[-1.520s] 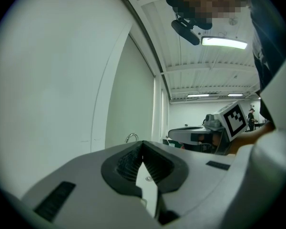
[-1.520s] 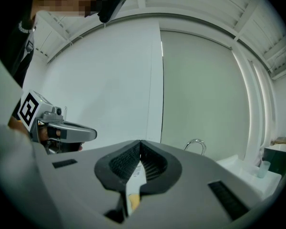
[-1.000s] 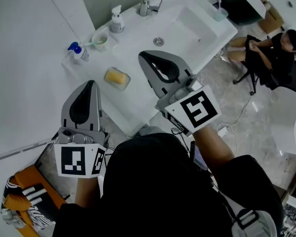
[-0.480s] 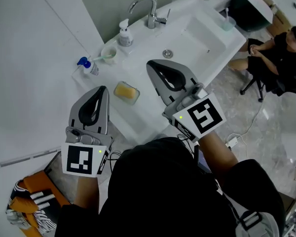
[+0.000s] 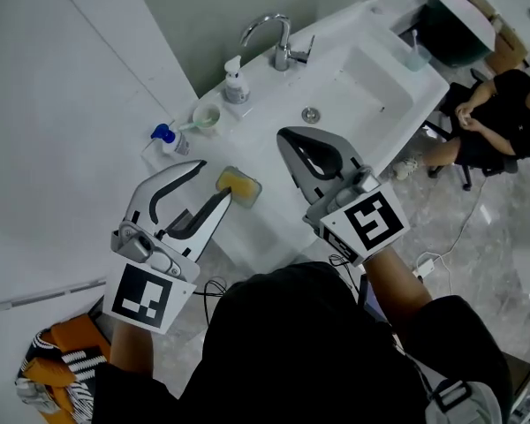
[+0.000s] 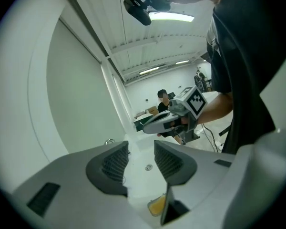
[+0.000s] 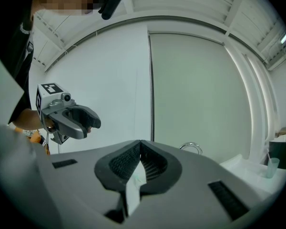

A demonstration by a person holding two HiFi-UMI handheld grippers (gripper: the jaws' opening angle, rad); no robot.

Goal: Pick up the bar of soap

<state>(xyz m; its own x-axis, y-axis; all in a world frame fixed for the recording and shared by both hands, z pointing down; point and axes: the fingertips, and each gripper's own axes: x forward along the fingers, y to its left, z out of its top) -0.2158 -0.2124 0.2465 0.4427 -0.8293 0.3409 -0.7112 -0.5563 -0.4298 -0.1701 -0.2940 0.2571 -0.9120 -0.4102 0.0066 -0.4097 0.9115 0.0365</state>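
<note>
Closest in, from the head view, it's just the wearer's dark top filling the bottom. The left gripper (image 5: 214, 178) is at about 8 o'clock and the right gripper (image 5: 284, 135) is just past centre toward 1 o'clock.

The left one's jaws have just been opening and they're spread wide now. In the left gripper view there's only white bench (image 5: 274, 193) showing between the pads, so it's released and holding nothing.

The soap (image 5: 237, 184), a yellow bar, sits in a clear dish (image 5: 253, 193) near the bench's front edge, right by the left gripper's tips at their 2 o'clock. In the left gripper view it peeks out low, under the jaws rather than between them. Can't tell if a tip is touching the dish.

The right gripper is clenched, pads meeting at the tip with nothing in them, and it hangs over the bench at the soap's 3 o'clock.

Further back along the wall there's a blue-capped spray bottle (image 5: 163, 138) at 10 o'clock from the soap, then a small bowl (image 5: 206, 116), a pump bottle (image 5: 236, 82) and the faucet (image 5: 278, 34) around 12 to 1. The drain (image 5: 311, 114) is just beyond the right gripper's tips.

Way off at 3 o'clock a person (image 5: 495, 122) sits on a chair.
</note>
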